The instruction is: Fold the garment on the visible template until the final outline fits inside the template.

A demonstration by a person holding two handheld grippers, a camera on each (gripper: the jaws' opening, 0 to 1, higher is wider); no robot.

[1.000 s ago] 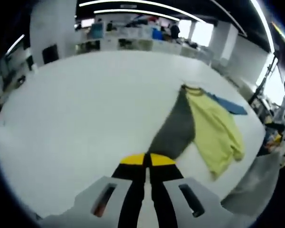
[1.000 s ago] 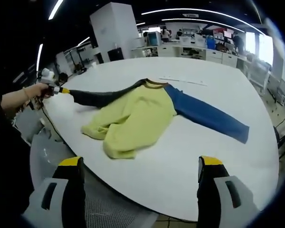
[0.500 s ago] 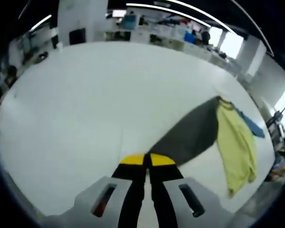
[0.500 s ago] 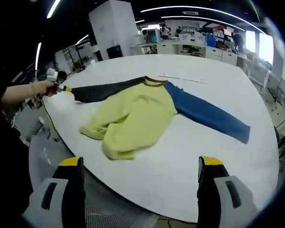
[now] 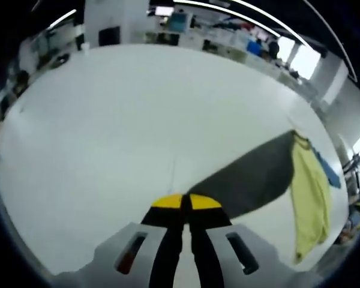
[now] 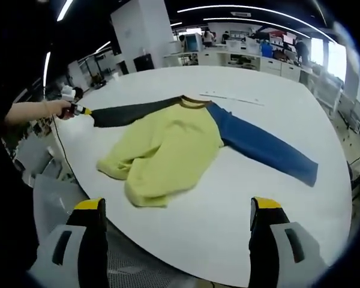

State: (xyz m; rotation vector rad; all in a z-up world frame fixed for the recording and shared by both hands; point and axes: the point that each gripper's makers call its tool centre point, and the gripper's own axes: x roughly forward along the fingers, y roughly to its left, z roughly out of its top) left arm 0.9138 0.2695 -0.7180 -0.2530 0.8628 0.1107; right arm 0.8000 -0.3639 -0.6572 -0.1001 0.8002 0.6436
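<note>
Gripping the cuff of the dark grey sleeve (image 5: 246, 180) in the closed left tongs (image 5: 186, 203), low over the white counter (image 5: 108, 120), and, further out, hovering the right tongs (image 6: 177, 207) wide open and empty beyond the counter's near edge. Lying spread across the counter: yellow garment (image 6: 162, 153), body rumpled, blue sleeve (image 6: 264, 147) stretched flat on the far side. Best pulling the grey sleeve out straight and taut, keeping it low, then laying it flat before any folding.
</note>
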